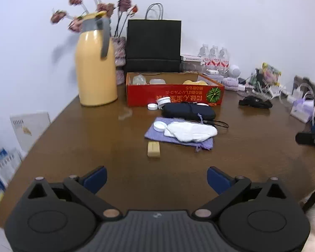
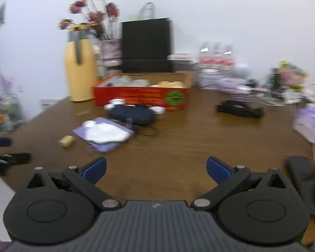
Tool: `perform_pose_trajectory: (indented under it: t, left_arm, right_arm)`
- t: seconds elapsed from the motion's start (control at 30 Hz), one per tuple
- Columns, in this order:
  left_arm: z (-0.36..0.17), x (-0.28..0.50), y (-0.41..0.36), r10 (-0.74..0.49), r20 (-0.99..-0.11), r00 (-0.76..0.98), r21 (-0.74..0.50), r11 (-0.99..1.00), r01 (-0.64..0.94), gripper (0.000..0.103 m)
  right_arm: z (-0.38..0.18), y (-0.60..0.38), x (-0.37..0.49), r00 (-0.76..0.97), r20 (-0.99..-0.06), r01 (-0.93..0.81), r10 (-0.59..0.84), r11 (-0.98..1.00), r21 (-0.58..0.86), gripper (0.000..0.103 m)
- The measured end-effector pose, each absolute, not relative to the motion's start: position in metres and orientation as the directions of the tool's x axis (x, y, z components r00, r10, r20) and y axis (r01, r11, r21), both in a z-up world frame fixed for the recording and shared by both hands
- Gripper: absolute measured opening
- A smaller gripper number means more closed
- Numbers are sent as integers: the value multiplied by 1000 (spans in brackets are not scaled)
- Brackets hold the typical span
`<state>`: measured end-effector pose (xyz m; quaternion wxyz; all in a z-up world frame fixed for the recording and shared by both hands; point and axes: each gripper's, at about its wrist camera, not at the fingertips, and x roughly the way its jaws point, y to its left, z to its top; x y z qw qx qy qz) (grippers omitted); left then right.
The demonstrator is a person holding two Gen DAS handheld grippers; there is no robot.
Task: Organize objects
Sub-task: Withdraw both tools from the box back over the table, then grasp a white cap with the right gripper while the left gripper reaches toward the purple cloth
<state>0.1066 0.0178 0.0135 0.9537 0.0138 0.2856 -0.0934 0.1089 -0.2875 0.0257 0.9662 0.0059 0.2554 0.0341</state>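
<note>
A red cardboard box (image 1: 174,96) (image 2: 140,98) with several items inside stands mid-table. In front of it lie a dark blue pouch (image 1: 188,110) (image 2: 131,113), small white jars (image 1: 152,106), a white brush (image 1: 163,100), a purple cloth bag (image 1: 157,134) (image 2: 103,145) with a white cloth (image 1: 191,133) (image 2: 107,134) and a white lid (image 1: 160,125) on it, and a tan block (image 1: 153,149) (image 2: 66,141). My left gripper (image 1: 156,178) is open and empty, just short of the tan block. My right gripper (image 2: 156,169) is open and empty over bare table.
A yellow thermos jug (image 1: 95,63) (image 2: 79,63), flowers (image 1: 98,6), a black paper bag (image 1: 153,46) and water bottles (image 1: 214,57) stand at the back. A black object (image 1: 255,101) (image 2: 240,109) and clutter lie at the right. The brown table (image 1: 94,147) ends at the left.
</note>
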Motion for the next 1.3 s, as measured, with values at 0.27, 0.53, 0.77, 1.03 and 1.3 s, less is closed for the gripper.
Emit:
perform_pose_trajectory:
  t: [0.27,0.53,0.77,1.03,1.3]
  left_arm:
    - [9,131,16,-60,-539,840,23,996,87,93]
    - [-3,167,31,-62,-547,835,-13,998,66,85]
    - [3,240,41,-123,-516,848,-14,991,135,83]
    - [-11,362,31,-180,-598,781,-4,975,222,65]
    - [-32,422,39,-189,-664,723,-40,975,218,25]
  right_arm:
    - [19,-271,98,935,-337,-73,108,991,117,103]
    - [14,-257,135,916,-388,-74,99,994,80,103]
    - [8,-232,201,899,-430,-95,85,995,-2,99]
    - [17,-188,333,860,-443,-263,252,964,38,78]
    - [-15,-142,446,768,-608,-272,203,962,-23,67]
